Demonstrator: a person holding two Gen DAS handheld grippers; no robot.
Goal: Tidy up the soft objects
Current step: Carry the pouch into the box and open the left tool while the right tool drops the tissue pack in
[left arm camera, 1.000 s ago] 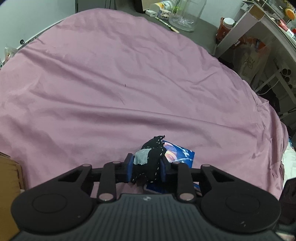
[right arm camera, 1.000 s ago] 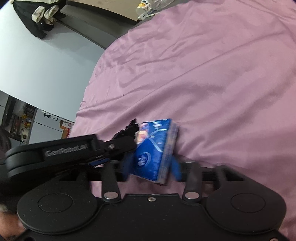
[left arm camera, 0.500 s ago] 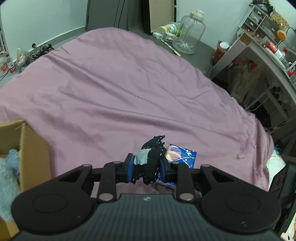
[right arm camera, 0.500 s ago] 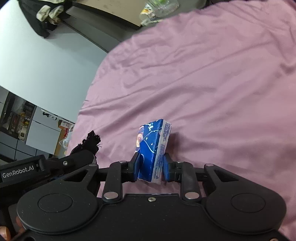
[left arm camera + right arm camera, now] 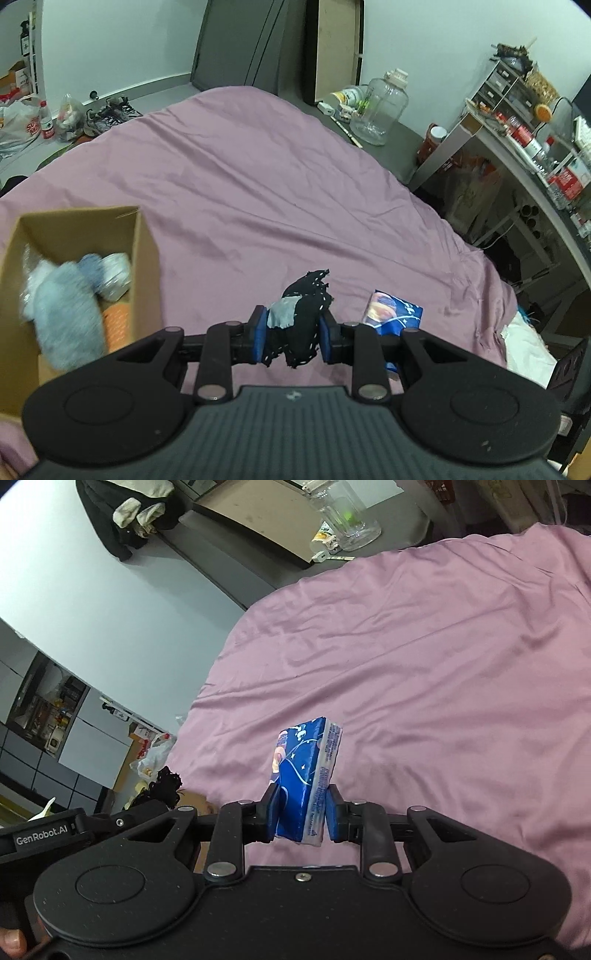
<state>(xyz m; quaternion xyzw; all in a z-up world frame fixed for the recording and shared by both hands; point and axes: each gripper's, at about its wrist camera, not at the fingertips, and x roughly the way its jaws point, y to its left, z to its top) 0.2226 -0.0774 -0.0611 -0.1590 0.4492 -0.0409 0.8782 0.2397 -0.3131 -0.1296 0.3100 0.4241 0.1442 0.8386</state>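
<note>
Black crumpled cloth with white dashes (image 5: 300, 325) sits pinched in the left tool (image 5: 293, 334) above the pink bedsheet (image 5: 258, 192), right of the open cardboard box (image 5: 146, 258). The right tool (image 5: 301, 812) pinches a blue tissue packet (image 5: 304, 775) by its lower end only; tilting could let it slip onto the bed.

Right gripper (image 5: 301, 818): blue-padded fingers (image 5: 271, 812) clamped on a blue tissue pack (image 5: 304, 779), one pad on each broad side. Pack stands on end between them, top tilted slightly toward the right finger, white printed edge facing right. Beyond and beneath the fingers lies a wrinkled pink bedsheet (image 5: 424, 672). Left of the left finger, the left gripper (image 5: 92, 827) shows side-on, "GenRobot.AI" on its body, a black fabric tuft (image 5: 168, 782) at its tip. Far ahead, off the bed, a clear glass jar (image 5: 343, 513).
</note>
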